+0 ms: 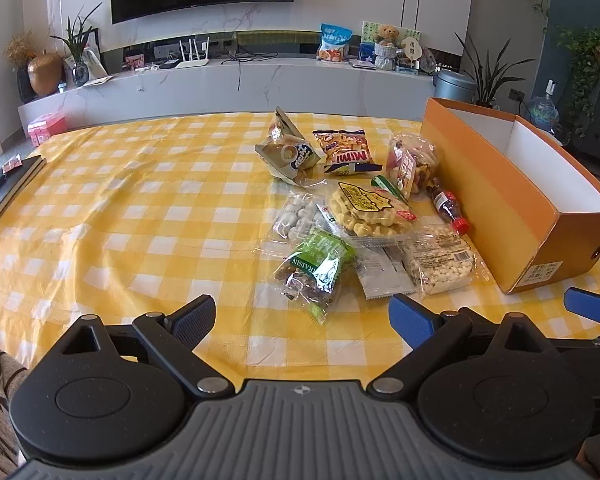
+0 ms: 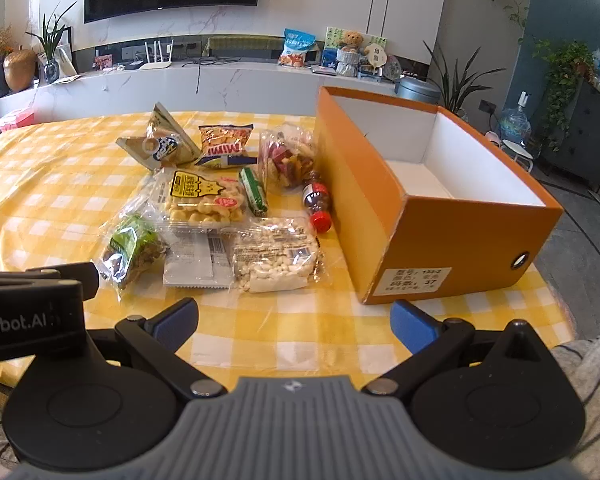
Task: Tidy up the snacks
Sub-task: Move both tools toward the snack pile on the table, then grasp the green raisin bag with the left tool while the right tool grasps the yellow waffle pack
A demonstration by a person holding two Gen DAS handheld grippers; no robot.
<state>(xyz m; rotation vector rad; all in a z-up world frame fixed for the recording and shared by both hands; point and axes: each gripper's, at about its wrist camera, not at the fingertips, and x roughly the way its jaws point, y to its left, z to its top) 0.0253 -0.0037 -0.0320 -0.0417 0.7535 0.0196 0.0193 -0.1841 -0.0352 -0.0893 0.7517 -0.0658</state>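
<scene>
Yellow-and-white checked cloth (image 1: 140, 208) covers the table, with a television and a marble console behind. One orange box (image 2: 384, 216) stands open at the right edge, its white inside bare. Just left of it lie the snacks, all on the cloth: nine packets and one small red-capped bottle (image 2: 316, 200) touching the box wall. Among them are a raisin bag (image 1: 316, 268), a puffed-rice pack (image 2: 274, 258), a yellow biscuit tray (image 2: 202, 200) and a Mimi bag (image 1: 346, 152). Left gripper (image 1: 302, 320) and right gripper (image 2: 294, 324) hover near the table's front edge, jaws spread wide, holding nothing.
</scene>
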